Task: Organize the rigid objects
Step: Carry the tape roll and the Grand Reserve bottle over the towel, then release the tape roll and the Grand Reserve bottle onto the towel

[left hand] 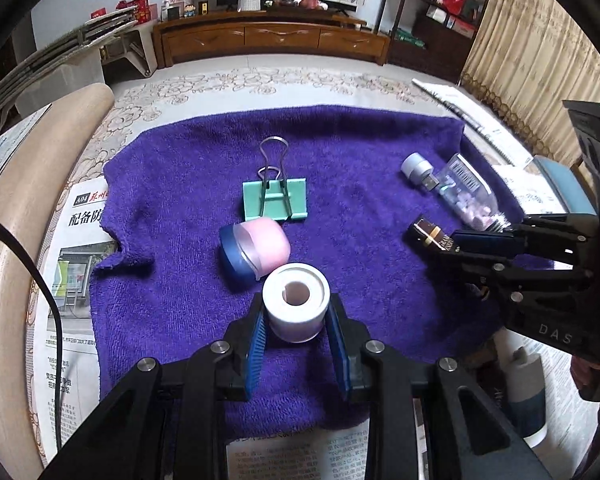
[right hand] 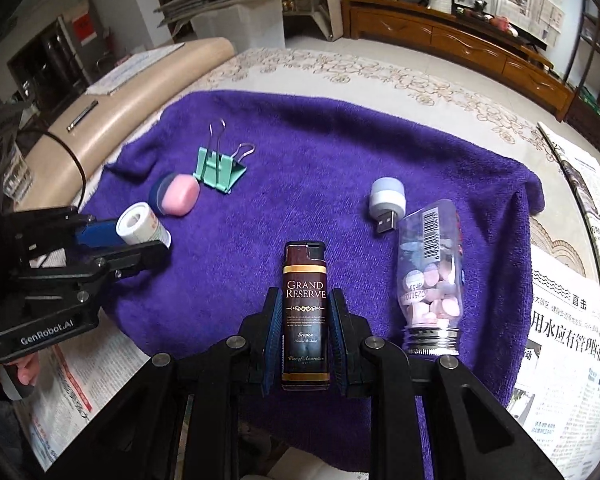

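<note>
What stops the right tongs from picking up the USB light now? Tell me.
Probably not able yet: the right tongs are shut on the lighter, so they are occupied. Otherwise the USB light lies unobstructed on the purple towel, just beside the pill bottle.

On the purple towel [right hand: 300, 152] — one binder clip [right hand: 219, 168]; one lighter [right hand: 305, 312]; one pill bottle [right hand: 430, 272]; one USB light [right hand: 386, 200]; one pink jar [right hand: 178, 200]; one white roll [right hand: 138, 226].
</note>
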Demonstrator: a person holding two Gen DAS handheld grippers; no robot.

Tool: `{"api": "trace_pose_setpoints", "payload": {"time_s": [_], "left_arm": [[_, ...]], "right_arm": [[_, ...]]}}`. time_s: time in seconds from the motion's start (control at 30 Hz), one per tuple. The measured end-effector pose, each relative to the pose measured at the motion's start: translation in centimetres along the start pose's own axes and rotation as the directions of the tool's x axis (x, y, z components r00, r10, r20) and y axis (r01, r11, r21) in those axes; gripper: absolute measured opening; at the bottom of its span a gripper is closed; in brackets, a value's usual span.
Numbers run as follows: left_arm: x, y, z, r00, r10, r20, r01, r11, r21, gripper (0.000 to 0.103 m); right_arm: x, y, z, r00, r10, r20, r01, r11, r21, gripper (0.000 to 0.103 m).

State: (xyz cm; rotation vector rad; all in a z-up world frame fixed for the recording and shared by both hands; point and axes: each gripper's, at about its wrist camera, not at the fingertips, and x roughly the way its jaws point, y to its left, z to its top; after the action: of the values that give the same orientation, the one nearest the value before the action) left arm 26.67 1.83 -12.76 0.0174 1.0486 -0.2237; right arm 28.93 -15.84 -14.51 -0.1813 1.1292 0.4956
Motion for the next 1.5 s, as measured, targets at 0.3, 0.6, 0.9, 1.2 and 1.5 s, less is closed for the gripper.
{"api": "trace_pose_setpoints", "payload": {"time_s": [0.3, 0.6, 0.9, 1.2, 1.5], "left_arm": [[0.5, -0.9, -0.2, 0.998, 0.051, -0.030, -0.049, 0.995, 0.083, 0.029], [0.8, 0.4, 0.2, 0.994, 0.087, -0.065, -0.084, 0.995, 0.057, 0.065], [-1.7, 0.8, -0.3, 1.000, 0.017, 0.000, -0.017, 0.999, -0.028, 0.097], [-6.1, -1.0, -2.8, 0.998, 0.006, 0.067, 0.000, 0.995, -0.102, 0.103], [-6.5, -4.7, -7.2, 0.999, 0.012, 0.043, -0.006, 0.990, -0.139, 0.103]], "right_arm": [[0.8, 0.6, 0.0, 0.999, -0.019, -0.025, 0.017, 0.996, -0.086, 0.024], [0.5, 0.7, -0.7, 0.999, 0.016, -0.028, -0.021, 0.985, -0.171, 0.034], [-1.7, -0.2, -1.3, 0.998, 0.058, 0.010, -0.057, 0.992, -0.116, 0.052], [-9.0, -0.4, -4.7, 0.986, -0.002, 0.164, -0.006, 0.999, 0.050, 0.103], [-13.4, -3.4, -12.1, 0.976, -0.145, 0.162, 0.090, 0.948, 0.306, 0.103]]}}
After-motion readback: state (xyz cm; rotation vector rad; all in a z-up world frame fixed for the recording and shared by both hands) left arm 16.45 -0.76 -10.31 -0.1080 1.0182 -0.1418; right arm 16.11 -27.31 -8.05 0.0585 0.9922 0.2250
